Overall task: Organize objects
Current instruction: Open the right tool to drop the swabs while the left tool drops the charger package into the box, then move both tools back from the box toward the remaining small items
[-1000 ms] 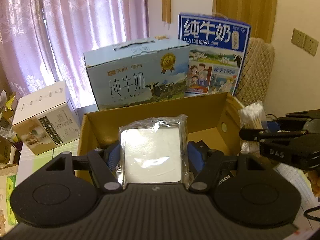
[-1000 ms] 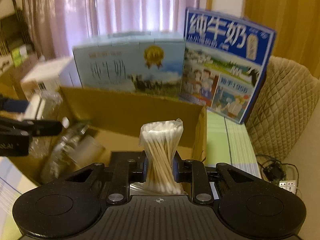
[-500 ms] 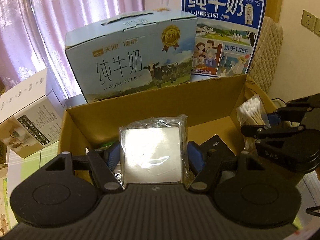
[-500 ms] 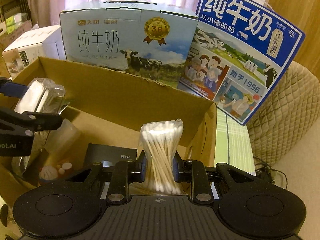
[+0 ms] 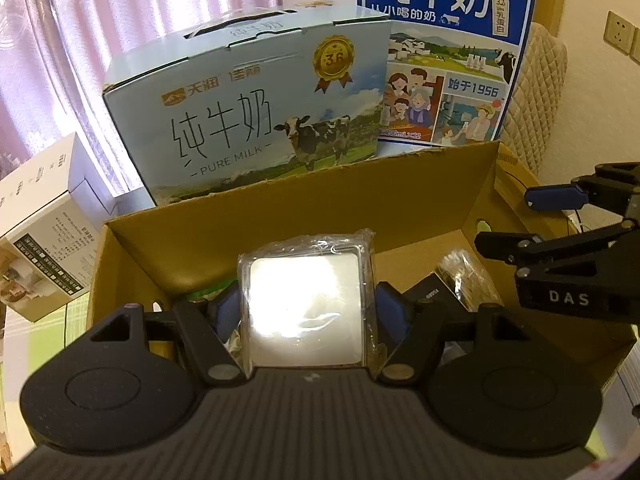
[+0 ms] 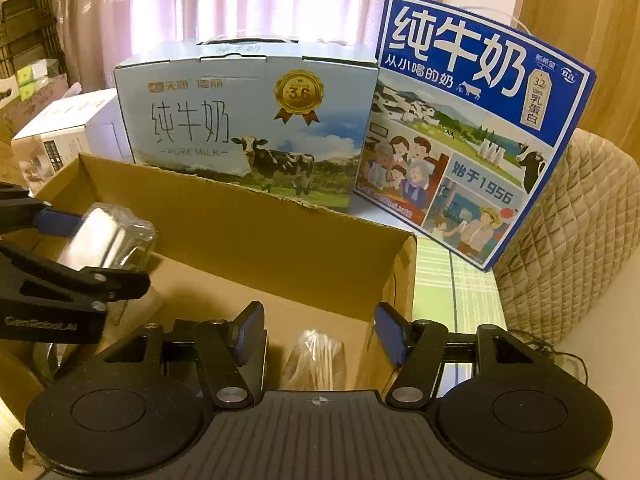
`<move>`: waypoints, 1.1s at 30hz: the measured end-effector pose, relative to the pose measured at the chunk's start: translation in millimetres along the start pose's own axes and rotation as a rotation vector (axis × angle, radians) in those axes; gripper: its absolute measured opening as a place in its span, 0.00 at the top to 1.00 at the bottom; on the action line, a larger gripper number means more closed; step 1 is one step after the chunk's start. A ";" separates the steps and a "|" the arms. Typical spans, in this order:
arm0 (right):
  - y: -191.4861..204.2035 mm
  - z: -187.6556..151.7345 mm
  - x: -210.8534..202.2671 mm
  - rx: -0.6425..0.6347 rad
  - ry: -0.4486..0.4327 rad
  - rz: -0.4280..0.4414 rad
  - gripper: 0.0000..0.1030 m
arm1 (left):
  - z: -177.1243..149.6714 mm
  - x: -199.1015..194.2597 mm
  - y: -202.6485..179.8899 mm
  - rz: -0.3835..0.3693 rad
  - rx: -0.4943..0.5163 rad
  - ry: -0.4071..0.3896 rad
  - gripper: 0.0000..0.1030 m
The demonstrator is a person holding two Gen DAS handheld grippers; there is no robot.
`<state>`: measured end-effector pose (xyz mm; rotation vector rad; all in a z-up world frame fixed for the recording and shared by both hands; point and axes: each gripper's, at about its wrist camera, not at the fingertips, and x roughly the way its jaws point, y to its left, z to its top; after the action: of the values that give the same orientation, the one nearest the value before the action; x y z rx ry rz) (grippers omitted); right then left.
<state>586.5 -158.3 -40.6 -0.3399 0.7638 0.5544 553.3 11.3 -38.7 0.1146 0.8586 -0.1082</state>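
My left gripper is shut on a clear plastic-wrapped white pack and holds it over the open cardboard box. The pack and left gripper also show at the left of the right wrist view. My right gripper is open above the box's right end. The cotton swab bundle lies in the box below the right gripper's jaws; it also shows in the left wrist view. The right gripper appears at the right of the left wrist view.
A light blue milk carton and a dark blue milk carton stand behind the box. A white box sits left. A black item lies inside the box. A quilted chair is at the right.
My right gripper has opened and let go of the cotton swab bundle, which now lies in the box. My left gripper has moved closer over the box with its pack.
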 end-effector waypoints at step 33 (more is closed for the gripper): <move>0.4 -20.5 -60.7 0.101 -0.039 0.129 0.25 | -2.9 -35.7 17.9 0.037 -0.081 0.030 0.12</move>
<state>539.0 -188.8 -10.3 -0.1862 0.7767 0.6397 530.5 31.1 -12.5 0.0568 0.8893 -0.0367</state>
